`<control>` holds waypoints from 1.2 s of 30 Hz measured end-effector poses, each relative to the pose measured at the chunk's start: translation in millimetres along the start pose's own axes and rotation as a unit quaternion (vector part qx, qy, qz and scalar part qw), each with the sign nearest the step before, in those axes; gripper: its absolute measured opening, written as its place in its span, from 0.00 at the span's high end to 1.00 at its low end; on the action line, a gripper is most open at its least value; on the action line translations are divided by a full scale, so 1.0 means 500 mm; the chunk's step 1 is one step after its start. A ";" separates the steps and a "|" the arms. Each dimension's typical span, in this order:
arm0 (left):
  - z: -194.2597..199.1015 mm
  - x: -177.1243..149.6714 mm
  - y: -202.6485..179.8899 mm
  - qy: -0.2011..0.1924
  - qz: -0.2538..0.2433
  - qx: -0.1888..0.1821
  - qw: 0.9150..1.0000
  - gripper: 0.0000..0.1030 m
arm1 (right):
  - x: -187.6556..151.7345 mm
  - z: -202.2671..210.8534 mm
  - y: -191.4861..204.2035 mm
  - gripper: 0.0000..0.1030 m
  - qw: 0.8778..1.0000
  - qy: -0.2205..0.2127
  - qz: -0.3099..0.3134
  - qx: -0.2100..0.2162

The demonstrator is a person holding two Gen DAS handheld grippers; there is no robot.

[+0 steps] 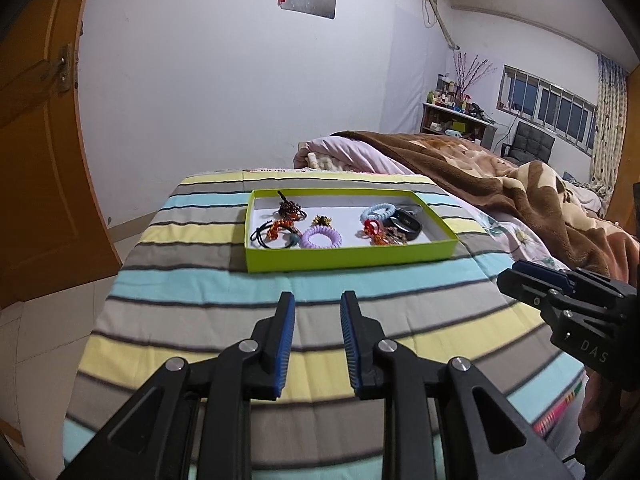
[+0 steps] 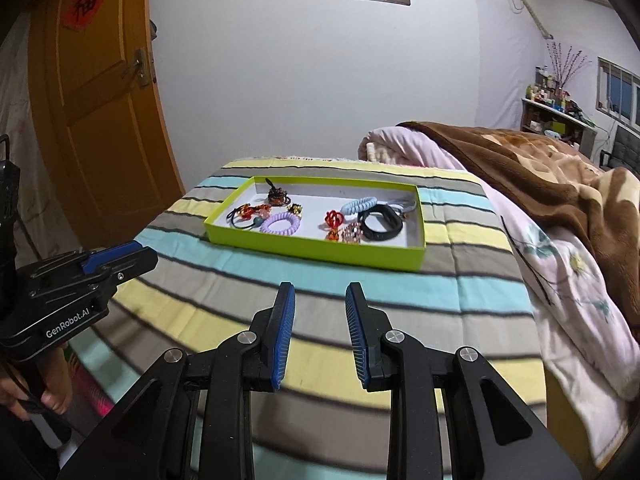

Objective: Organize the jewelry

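Shallow lime-green cardboard box lid with a white floor (image 1: 348,258) sits on the striped bedsheet of grey, yellow and turquoise bands (image 1: 192,292), near the far end of the bed. Both grippers hang above the sheet on the near side of the tray, well apart from it, touching nothing.

Left gripper (image 1: 318,340): black frame, blue ribbed pads; jaws parted with a clear gap, nothing between them. Right gripper (image 2: 320,334): same build, jaws likewise parted and empty. Each shows at the edge of the other's camera, side by side.

Tray contents, all inside the walls:
- Left group: lilac spiral hair tie (image 2: 281,224) toward the near wall; black elastic hair tie with a teal bead (image 2: 248,222) just beside it on the left; small orange-red beaded trinket (image 1: 280,226) lying over the elastic; dark beaded hair clip (image 2: 277,196) toward the far wall; small gold-and-black ornament (image 1: 322,221) just behind the lilac tie.
- Right group: pale blue spiral hair tie (image 2: 361,205); black wristband loop (image 2: 380,224) (touching the blue tie, as far as can be told); red knotted charm (image 2: 335,218); pinkish sparkly clip (image 2: 352,234) near the front wall.

Bare white floor separates the two groups.

Brown fleece blanket (image 1: 500,184) heaped to the right of the striped sheet. Orange wooden door (image 2: 100,112) on the left.
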State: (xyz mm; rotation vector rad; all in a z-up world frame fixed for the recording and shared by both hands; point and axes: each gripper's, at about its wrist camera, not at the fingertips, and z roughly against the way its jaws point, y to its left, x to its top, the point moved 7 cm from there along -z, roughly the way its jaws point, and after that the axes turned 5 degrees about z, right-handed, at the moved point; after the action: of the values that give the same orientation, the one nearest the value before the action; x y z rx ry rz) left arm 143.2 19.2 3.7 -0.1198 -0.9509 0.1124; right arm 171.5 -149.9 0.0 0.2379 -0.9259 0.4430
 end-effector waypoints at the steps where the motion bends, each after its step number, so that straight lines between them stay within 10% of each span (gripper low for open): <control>1: 0.009 -0.006 0.000 -0.001 0.002 0.002 1.000 0.76 | -0.007 0.008 0.002 0.74 1.000 -0.001 -0.001 -0.002; 36: 0.077 -0.066 -0.002 -0.003 0.013 0.026 1.000 0.76 | -0.061 0.088 0.041 0.74 1.000 -0.018 0.011 -0.011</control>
State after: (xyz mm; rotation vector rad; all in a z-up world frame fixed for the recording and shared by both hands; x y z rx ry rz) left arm 92.8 15.5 -0.5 -0.0846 -0.9522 0.1610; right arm 114.5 -156.6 1.3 0.2165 -0.9689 0.4497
